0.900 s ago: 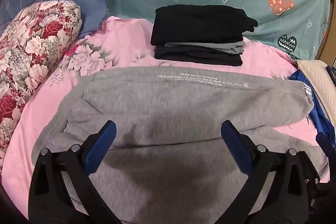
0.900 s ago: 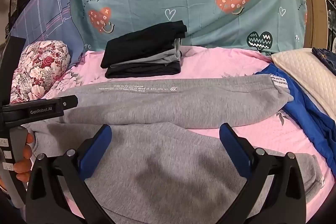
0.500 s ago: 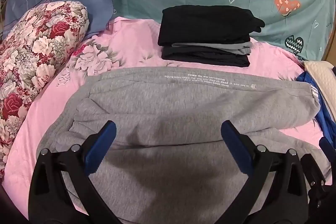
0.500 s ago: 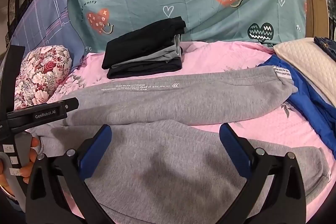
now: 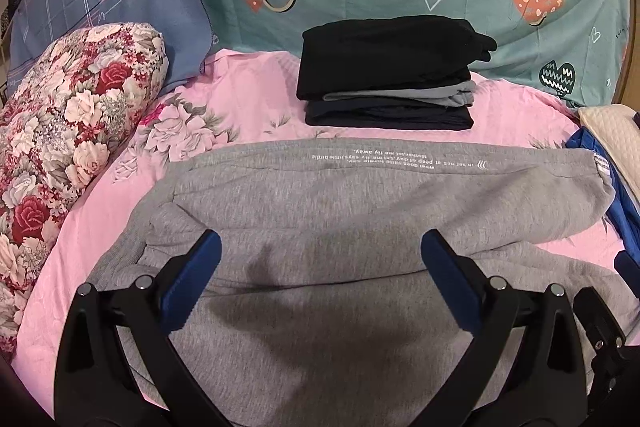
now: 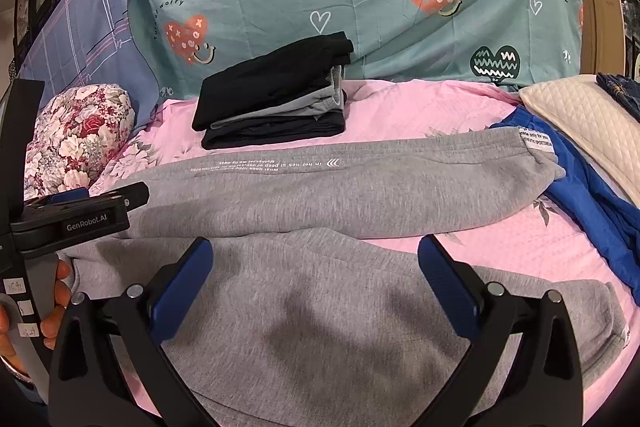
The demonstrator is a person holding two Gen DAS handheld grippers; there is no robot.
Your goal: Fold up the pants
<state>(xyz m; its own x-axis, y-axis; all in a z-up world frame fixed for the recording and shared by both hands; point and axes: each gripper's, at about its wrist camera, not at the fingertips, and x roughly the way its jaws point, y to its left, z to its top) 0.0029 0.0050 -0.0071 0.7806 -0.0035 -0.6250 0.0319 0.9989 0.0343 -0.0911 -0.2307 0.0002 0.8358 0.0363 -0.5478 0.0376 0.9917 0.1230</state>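
— Where do the pants sit right now?

— The grey fleece sweatpants [image 5: 360,211] lie spread across the pink floral bedsheet [image 5: 248,95], filling the middle and lower part of both views. One leg runs along the far side with white lettering on it, its cuff at the right of the frame beside a blue garment [image 6: 592,203]; the other leg lies nearer, at the bottom. A gap of pink sheet shows between the two legs toward the right.

— And the two tools?

— The left gripper [image 5: 320,267] hangs over the seat end with its fingers spread wide, holding nothing. The right gripper [image 6: 316,267] is the same: released, poised over the near leg. Neither touches cloth, as far as I can tell.

— So what would make this step go well?

— I'd say the job is laying one leg onto the other. Each gripper should pinch the near leg's edge, one by the waist, one by the cuff [image 6: 600,311], then lift together and match the cuffs and side seams so no wrinkle gets trapped. Keep clear of the stack of folded dark clothes [image 5: 384,75] at the upper middle.

— Anything changed from a moment ago?

— Little. In the left view the red floral pillow [image 5: 68,131] at the left and the stack have drifted rightward and lower; the camera seems to have swung left. The fingers were just as open then, and the pants have not shifted.
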